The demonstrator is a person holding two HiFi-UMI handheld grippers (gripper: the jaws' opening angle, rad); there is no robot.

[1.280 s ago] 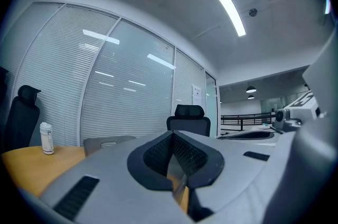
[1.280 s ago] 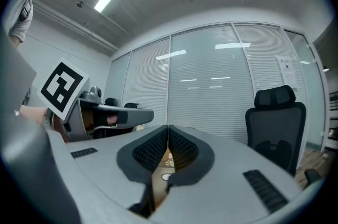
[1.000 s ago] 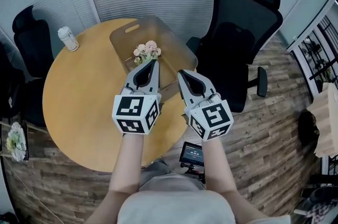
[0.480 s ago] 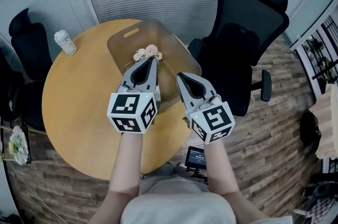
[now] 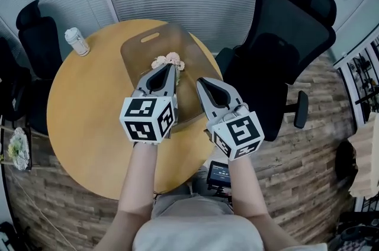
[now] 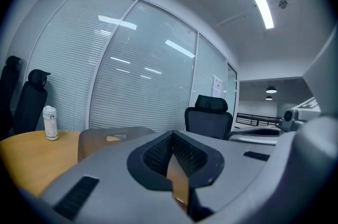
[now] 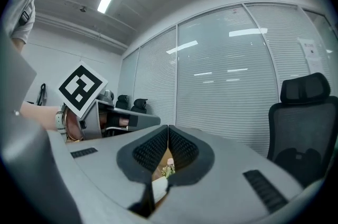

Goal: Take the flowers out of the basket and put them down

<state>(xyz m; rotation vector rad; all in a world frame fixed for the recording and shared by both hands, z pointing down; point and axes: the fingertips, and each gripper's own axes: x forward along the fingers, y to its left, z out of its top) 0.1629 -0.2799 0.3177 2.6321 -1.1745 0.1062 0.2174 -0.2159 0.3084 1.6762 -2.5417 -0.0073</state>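
Flowers (image 5: 167, 60) seen in basket (image 5: 137, 48) on table (image 5: 83, 102), just ahead of L gripper (image 5: 170, 66) tip. R gripper (image 5: 200, 81) offset to right, farther. Both grippers' jaws closed, nothing held. L judged nearer for pickup.

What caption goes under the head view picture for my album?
Left gripper and right gripper, both shut, point at pink flowers in a basket on a round table.
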